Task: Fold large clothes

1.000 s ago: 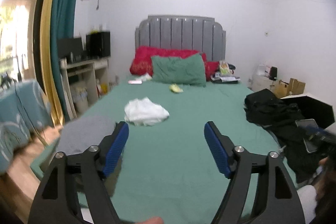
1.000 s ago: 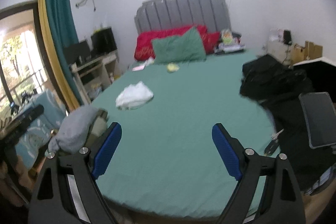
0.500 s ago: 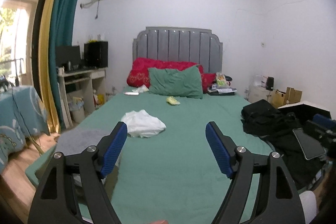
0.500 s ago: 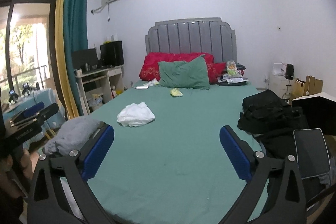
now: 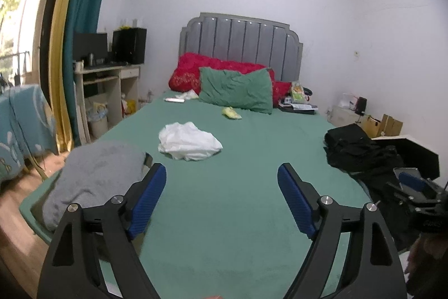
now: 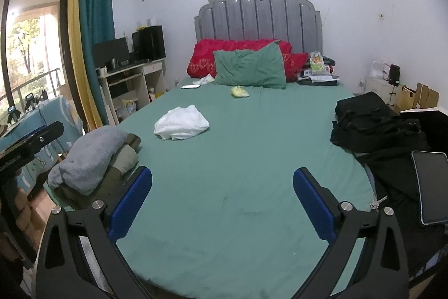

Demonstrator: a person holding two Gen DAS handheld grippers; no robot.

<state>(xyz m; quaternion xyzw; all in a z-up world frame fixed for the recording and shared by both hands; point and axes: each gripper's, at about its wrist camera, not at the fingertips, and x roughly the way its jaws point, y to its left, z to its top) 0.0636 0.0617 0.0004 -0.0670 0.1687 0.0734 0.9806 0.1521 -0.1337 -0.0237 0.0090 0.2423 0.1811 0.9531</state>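
A green-sheeted bed (image 5: 240,187) (image 6: 252,159) fills both views. A crumpled white garment (image 5: 189,141) (image 6: 181,123) lies left of its middle. A grey garment (image 5: 95,175) (image 6: 89,153) sits on a folded pile at the near left corner. A heap of black clothes (image 5: 361,150) (image 6: 372,125) lies on the right edge. My left gripper (image 5: 222,198) and right gripper (image 6: 222,203) are both open and empty, held above the near end of the bed, apart from all clothes.
A green pillow (image 6: 250,69) and red bedding (image 6: 207,55) lie at the headboard. A small yellow item (image 6: 239,91), a tablet (image 6: 431,187) at right, a desk (image 6: 131,80) and curtain (image 6: 89,32) at left, boxes (image 6: 417,97) at right.
Both grippers have shifted and tilted, so the views reframed over the foot of the bed. Both stay open. Nothing on the bed has moved.
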